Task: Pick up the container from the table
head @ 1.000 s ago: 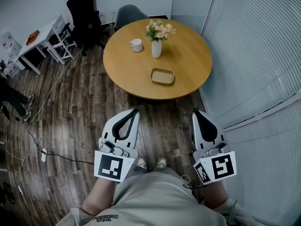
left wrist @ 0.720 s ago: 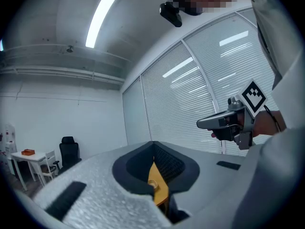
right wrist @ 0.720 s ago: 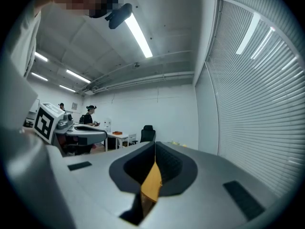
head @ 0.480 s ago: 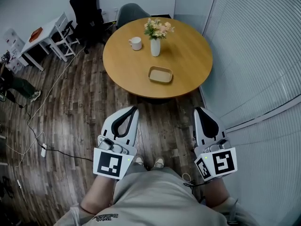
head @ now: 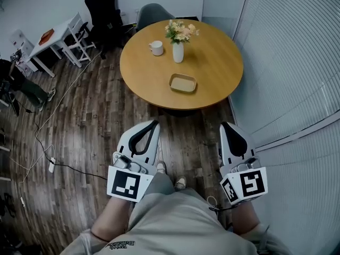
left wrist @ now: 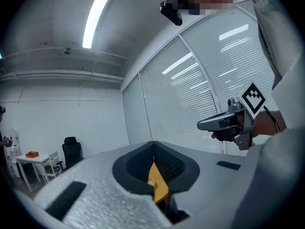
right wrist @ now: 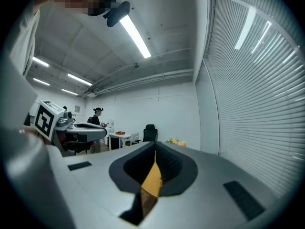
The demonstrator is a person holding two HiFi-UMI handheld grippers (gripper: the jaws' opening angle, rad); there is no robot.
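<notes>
A shallow tan container (head: 183, 83) lies on the round wooden table (head: 212, 68), toward its near edge. My left gripper (head: 150, 124) and right gripper (head: 227, 126) hang side by side over the floor, well short of the table. Both are shut with nothing held. In the left gripper view my closed jaws leave only a slit showing the table (left wrist: 157, 185), with the right gripper (left wrist: 224, 123) off to the side. The right gripper view shows the same slit of table (right wrist: 152, 180).
A white mug (head: 156, 48) and a white vase of flowers (head: 178, 49) stand on the table's far half. A grey chair (head: 154, 12) sits behind it. A black office chair (head: 103, 9) and white desk (head: 53, 39) are at the left. Blinds (head: 297, 62) line the right. Cables (head: 48, 121) cross the floor.
The view has shifted slightly, so the table sits a little more to the right. Both grippers stay shut in nearly the same place.
</notes>
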